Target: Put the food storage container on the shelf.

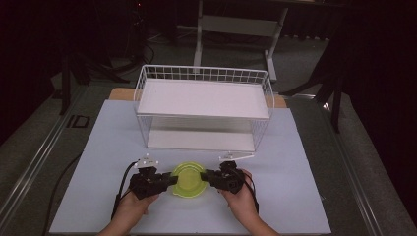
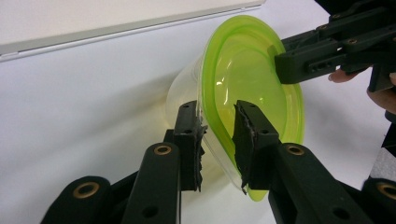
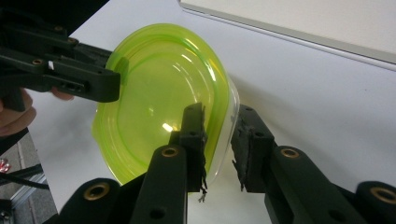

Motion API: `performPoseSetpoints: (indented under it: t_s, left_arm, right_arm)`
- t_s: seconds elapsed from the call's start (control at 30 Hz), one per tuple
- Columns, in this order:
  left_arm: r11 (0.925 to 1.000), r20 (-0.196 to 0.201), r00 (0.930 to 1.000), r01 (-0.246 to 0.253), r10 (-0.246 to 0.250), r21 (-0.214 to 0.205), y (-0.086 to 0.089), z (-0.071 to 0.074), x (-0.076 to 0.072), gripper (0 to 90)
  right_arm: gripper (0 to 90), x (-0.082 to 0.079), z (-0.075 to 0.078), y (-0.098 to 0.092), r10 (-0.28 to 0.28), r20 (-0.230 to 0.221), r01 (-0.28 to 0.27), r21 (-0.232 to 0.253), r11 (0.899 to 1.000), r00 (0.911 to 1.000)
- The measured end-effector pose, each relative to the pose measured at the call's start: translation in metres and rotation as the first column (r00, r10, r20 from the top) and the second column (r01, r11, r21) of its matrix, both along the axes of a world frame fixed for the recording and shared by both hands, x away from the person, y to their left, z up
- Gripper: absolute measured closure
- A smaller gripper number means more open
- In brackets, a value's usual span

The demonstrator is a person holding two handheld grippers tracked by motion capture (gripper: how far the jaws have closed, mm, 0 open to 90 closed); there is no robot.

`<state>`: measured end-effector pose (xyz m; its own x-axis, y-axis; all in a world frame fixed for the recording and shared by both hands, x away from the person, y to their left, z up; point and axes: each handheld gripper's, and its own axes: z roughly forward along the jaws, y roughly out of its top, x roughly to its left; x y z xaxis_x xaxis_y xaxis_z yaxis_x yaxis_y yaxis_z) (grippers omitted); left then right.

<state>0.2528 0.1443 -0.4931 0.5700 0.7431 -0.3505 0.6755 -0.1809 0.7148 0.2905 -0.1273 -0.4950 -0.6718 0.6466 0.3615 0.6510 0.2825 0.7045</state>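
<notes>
A clear tub with a lime-green lid [image 1: 188, 179] lies on the white table top near its front edge, between my two grippers. My left gripper [image 1: 172, 180] grips the tub's left rim: in the left gripper view one pad [image 2: 191, 135] bears on the clear wall and the other sits on the green lid [image 2: 247, 60]. From the opposite side my right gripper [image 1: 204, 176] clamps the right rim in the same way, one pad on the lid [image 3: 154, 98] and one against the clear wall. Each gripper view also shows the other gripper's jaw on the far rim [image 2: 299, 63] [image 3: 88, 84].
A white wire rack [image 1: 204, 98] with an upper and a lower shelf stands behind the tub, mid-table. Bare white table top [image 1: 295, 196] spreads to both sides. Black cables trail off the front left. Dark floor and a stand's legs lie beyond the table.
</notes>
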Motion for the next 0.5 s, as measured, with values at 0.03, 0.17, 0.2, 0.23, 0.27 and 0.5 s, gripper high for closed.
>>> performPoseSetpoints:
  t_s: [0.03, 0.17, 0.2, 0.23, 0.27, 0.5]
  left_arm:
    - [1.0000, -0.005, 1.0000, -0.003, 0.003, -0.001, 0.000, 0.000, -0.001, 73.4]
    - [0.9998, -0.016, 0.9997, -0.017, 0.017, -0.005, 0.000, 0.001, -0.004, 76.1]
    - [0.9997, -0.018, 0.9995, -0.026, 0.026, -0.003, 0.000, 0.002, -0.006, 78.1]
    - [0.9997, -0.018, 0.9995, -0.026, 0.026, -0.003, 0.000, 0.002, -0.006, 78.4]
    - [0.9994, -0.009, 0.9994, -0.035, 0.035, 0.004, -0.001, 0.002, -0.007, 79.0]
    - [0.9987, 0.006, 0.9991, -0.041, 0.041, -0.030, -0.002, 0.011, -0.002, 81.0]
  right_arm:
    - [75.8, -0.001, 0.000, 0.000, -0.002, -0.002, 0.002, 0.004, 1.000, 1.0000]
    - [78.8, -0.003, 0.002, 0.001, -0.018, -0.008, 0.018, 0.017, 1.000, 0.9998]
    - [79.7, -0.004, 0.004, 0.001, -0.019, 0.001, 0.019, 0.015, 1.000, 0.9998]
    - [79.7, -0.004, 0.004, 0.001, -0.019, 0.001, 0.019, 0.015, 1.000, 0.9998]
    - [79.9, -0.004, 0.005, 0.002, -0.010, 0.014, 0.010, -0.003, 1.000, 0.9998]
    - [80.0, -0.005, 0.008, -0.001, -0.019, 0.038, 0.019, -0.002, 1.000, 0.9991]
